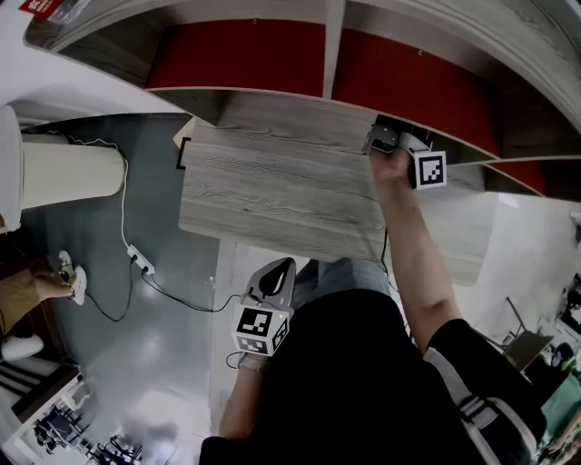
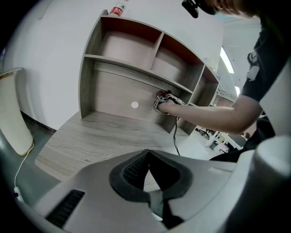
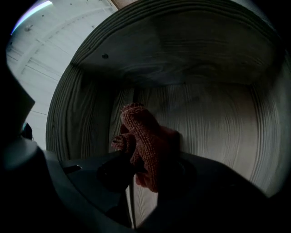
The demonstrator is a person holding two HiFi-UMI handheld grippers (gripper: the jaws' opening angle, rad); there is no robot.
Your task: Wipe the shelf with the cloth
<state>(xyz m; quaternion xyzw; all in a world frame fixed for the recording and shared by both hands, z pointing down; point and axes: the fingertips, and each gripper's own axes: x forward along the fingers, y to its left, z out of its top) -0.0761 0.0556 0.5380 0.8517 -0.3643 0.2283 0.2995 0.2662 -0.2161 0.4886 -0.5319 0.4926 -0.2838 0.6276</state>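
A reddish-brown knitted cloth (image 3: 146, 141) is clamped in my right gripper (image 3: 136, 160), bunched and standing up against the grey wood back panel (image 3: 218, 123) under the shelf board (image 3: 173, 50). In the head view the right gripper (image 1: 383, 139) reaches under the shelf (image 1: 272, 111) at the desk's far right; the cloth is hidden there. The left gripper view shows it (image 2: 160, 101) at the back panel below the shelf (image 2: 132, 69). My left gripper (image 1: 280, 270) hangs near my body off the desk's front edge, jaws (image 2: 147, 155) together and holding nothing.
The grey wood desk top (image 1: 281, 195) spreads below the shelf. Upper compartments have red backs (image 1: 236, 54) and a divider (image 1: 333, 45). A red-labelled bottle (image 2: 119, 8) stands on top of the unit. A white bin (image 1: 68, 173) and a cable with power strip (image 1: 141, 262) lie at left.
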